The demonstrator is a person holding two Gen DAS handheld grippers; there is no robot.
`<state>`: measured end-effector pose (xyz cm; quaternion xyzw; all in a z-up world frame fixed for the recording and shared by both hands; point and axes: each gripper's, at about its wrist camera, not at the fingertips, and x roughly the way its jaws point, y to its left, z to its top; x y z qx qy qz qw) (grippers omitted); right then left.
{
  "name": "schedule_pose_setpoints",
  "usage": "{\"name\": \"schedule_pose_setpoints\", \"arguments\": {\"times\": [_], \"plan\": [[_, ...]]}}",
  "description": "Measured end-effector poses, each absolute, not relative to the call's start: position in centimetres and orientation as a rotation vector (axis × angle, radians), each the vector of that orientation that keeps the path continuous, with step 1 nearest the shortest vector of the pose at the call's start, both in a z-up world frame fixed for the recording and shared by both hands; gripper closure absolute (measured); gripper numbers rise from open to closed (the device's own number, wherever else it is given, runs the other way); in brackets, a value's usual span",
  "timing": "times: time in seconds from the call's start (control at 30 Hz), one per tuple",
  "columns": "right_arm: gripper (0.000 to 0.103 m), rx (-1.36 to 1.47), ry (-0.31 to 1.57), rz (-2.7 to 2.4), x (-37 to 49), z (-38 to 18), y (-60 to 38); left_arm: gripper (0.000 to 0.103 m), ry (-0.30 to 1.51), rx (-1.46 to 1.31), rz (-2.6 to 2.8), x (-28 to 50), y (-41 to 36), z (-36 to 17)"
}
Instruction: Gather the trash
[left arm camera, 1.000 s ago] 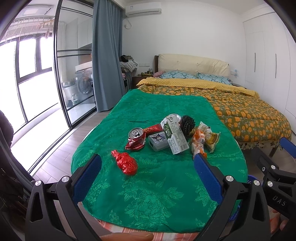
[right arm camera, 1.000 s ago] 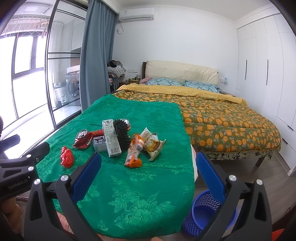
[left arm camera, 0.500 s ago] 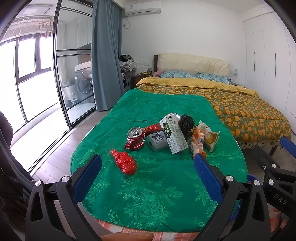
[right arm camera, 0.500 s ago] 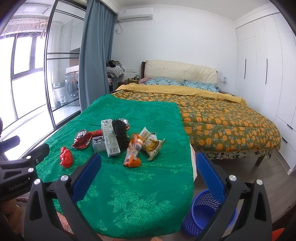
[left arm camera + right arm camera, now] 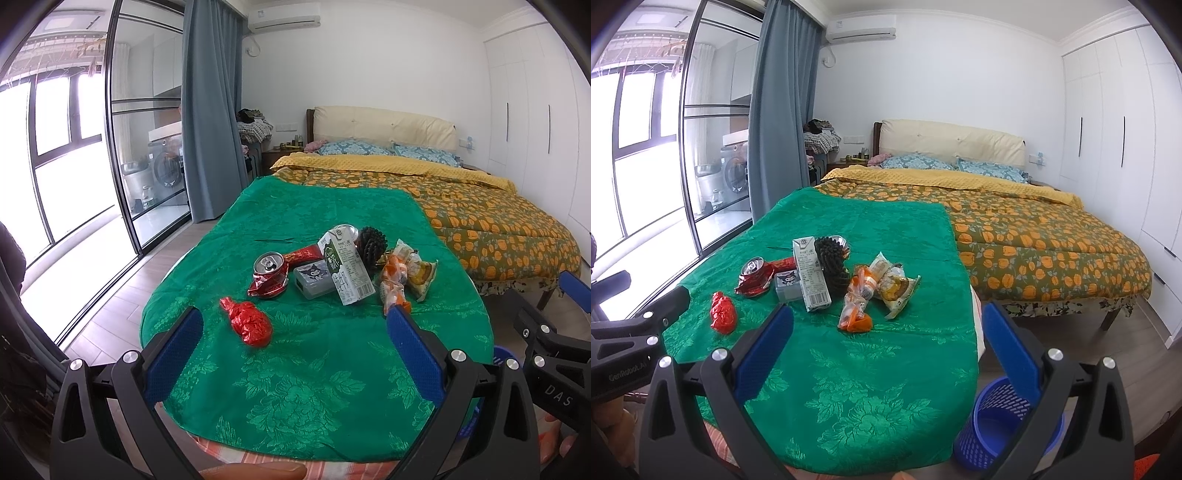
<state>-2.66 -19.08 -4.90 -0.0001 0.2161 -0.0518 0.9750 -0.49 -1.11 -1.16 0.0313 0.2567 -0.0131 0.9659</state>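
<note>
Trash lies in a cluster on the green tablecloth (image 5: 317, 369): a crumpled red wrapper (image 5: 248, 322) (image 5: 722, 313), a crushed red can (image 5: 269, 274) (image 5: 753, 277), a milk carton (image 5: 346, 266) (image 5: 811, 274), a small grey box (image 5: 314, 281), a black pine cone (image 5: 372, 243) (image 5: 832, 263), an orange wrapper (image 5: 394, 285) (image 5: 857, 300) and a yellow snack packet (image 5: 420, 272) (image 5: 894, 285). My left gripper (image 5: 293, 334) is open, short of the red wrapper. My right gripper (image 5: 886, 332) is open too, short of the orange wrapper. A blue mesh bin (image 5: 1001, 424) stands on the floor at the table's right.
A bed (image 5: 1034, 236) with an orange-patterned quilt lies past the table to the right. Glass sliding doors (image 5: 74, 166) and a grey curtain (image 5: 210, 110) are at the left. White wardrobes (image 5: 1115, 129) line the right wall. A thumb (image 5: 255, 470) shows at the bottom edge.
Both grippers have drifted slightly; the trash sits a little higher and further left in both views. Nothing on the table has moved, and both stay open.
</note>
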Motion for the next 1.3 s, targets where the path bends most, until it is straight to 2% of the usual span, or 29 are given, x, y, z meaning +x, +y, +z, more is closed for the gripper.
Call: {"name": "schedule_pose_setpoints", "arguments": {"times": [1.3], "plan": [[0.004,0.001,0.44,-0.105,-2.64,-5.04,-19.03,0.004,0.522,0.07,-0.025,-0.39,-0.98,-1.56]]}}
